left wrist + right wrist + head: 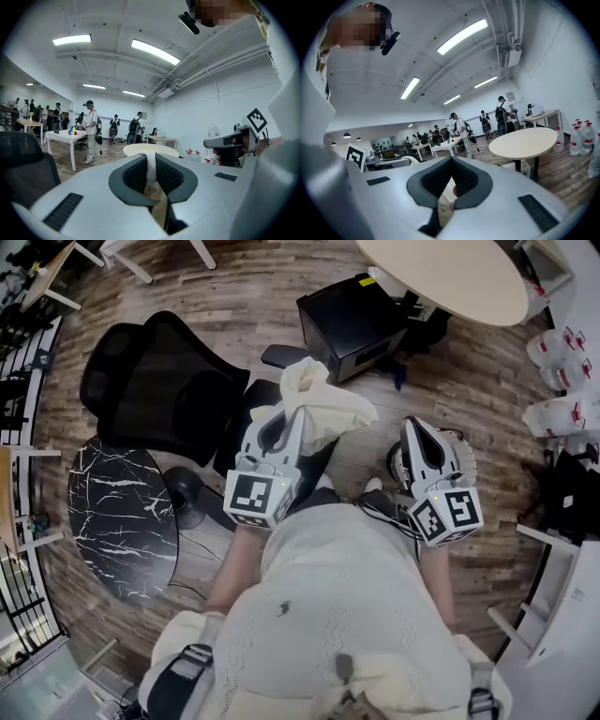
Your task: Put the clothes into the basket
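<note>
Fingers of the left gripper are clenched on a strip of the cream garment. The cloth runs up between the pads in the left gripper view and bunches above the jaws in the head view. Fingers of the right gripper are pressed together at the tips with no cloth clamped between them. Something pale with a pinkish spot shows through the gap lower down, and what it is cannot be determined.

Task status: the garment is lifted in the air in front of the person, above the seat edge of the office chair. It is not in the basket. A round, pale, textured object lies partly hidden under the right gripper. It is judged to be the basket, though its contents cannot be seen. What remains, in my assessment, is to carry the garment across to that side, lower it in and let go. Whether any clothes are already inside cannot be confirmed.

Count:
- Garments in view: one.
- Grippers: two.
- Probable basket: one.
- Office chair: one.
- Dark marbled table: one.
- Black box: one.
- Round pale table: one.
- Water bottles: a cluster at the right edge, exact number uncertain.
</note>
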Demonstrator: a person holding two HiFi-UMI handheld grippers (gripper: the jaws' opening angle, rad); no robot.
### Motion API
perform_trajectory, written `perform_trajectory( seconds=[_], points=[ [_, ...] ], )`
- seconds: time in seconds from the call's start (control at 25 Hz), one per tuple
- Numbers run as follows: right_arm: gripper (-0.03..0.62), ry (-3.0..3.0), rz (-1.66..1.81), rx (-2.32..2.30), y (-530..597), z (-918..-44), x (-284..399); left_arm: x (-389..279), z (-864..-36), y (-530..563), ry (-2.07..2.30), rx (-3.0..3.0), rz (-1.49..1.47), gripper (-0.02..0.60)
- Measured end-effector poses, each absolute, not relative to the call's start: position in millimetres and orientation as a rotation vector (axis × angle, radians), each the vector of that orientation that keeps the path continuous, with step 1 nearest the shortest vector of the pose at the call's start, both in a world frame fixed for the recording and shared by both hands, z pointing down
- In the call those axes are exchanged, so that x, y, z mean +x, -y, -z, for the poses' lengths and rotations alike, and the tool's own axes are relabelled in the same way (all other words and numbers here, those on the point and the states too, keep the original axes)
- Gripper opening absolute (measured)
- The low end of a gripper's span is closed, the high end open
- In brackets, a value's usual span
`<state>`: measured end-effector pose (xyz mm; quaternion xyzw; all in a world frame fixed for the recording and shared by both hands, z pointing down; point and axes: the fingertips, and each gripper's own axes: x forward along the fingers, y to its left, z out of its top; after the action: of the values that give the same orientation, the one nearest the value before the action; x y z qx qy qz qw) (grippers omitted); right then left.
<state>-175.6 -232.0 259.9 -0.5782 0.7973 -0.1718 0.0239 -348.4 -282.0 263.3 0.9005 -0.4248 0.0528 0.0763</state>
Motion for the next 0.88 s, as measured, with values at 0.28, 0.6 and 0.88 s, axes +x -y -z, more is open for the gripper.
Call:
perform_trajectory(
  seconds=[0.28,0.6,0.88],
  points=[
    [0.009,-2.407,0.449,-1.828,225,-237,-144,-326,-258,279,1.217,2.737,-0.136,0.043],
    [0.009,-2.316,0.434,-1.914,192,-235,-93,-283,-252,266,1.162,2.786,-0.134,0.043],
    [0.008,-2.279,0.431,-1.983,149,-234,-42,-240,-244,235,1.14,2.775,-0.111,0.043]
  ],
)
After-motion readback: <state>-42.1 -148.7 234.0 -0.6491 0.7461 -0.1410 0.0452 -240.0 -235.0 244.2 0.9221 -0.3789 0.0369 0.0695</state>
